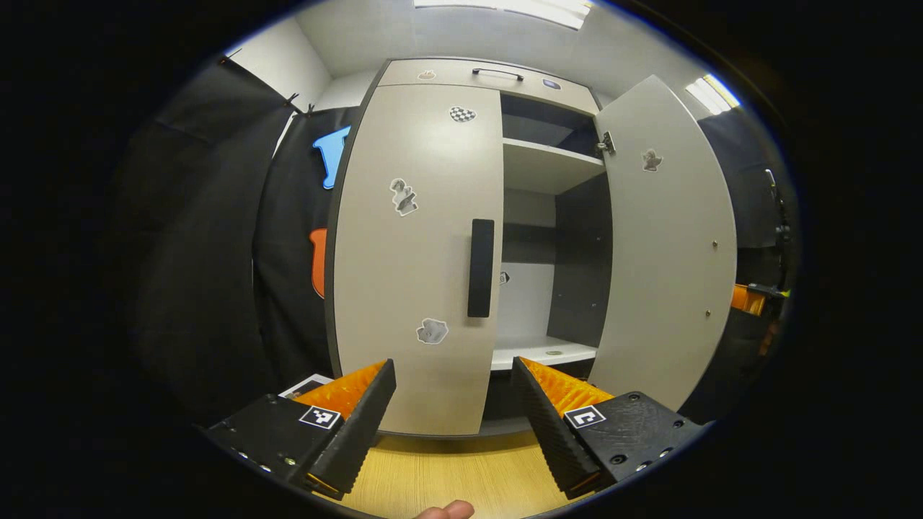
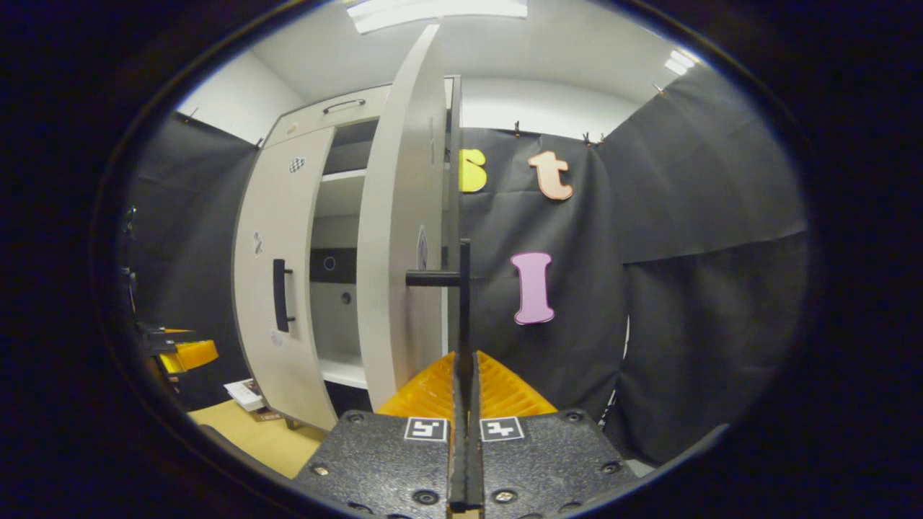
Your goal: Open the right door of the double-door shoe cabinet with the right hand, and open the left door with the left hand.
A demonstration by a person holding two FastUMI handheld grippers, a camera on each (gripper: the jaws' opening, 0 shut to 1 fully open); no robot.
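In the left gripper view the shoe cabinet's left door [image 1: 418,252] is closed, with its dark vertical handle [image 1: 481,268] near the inner edge. My left gripper [image 1: 453,362] stands open a short way in front of that door, below the handle, touching nothing. The right door [image 1: 667,252] is swung wide open, showing shelves [image 1: 548,166] inside. In the right gripper view the right door [image 2: 400,252] is seen edge-on, and my right gripper [image 2: 465,360] is shut on its thin black handle [image 2: 464,288]. The left door's handle [image 2: 279,295] and the left gripper [image 2: 180,353] appear at the far left.
A top drawer with a bar handle [image 1: 497,73] sits above the doors. The floor [image 1: 447,476] is light wood, with a booklet [image 2: 245,393] lying beside the cabinet's left foot. Black cloth walls [image 2: 685,288] stand close on both sides. A fingertip [image 1: 447,510] shows at the bottom edge.
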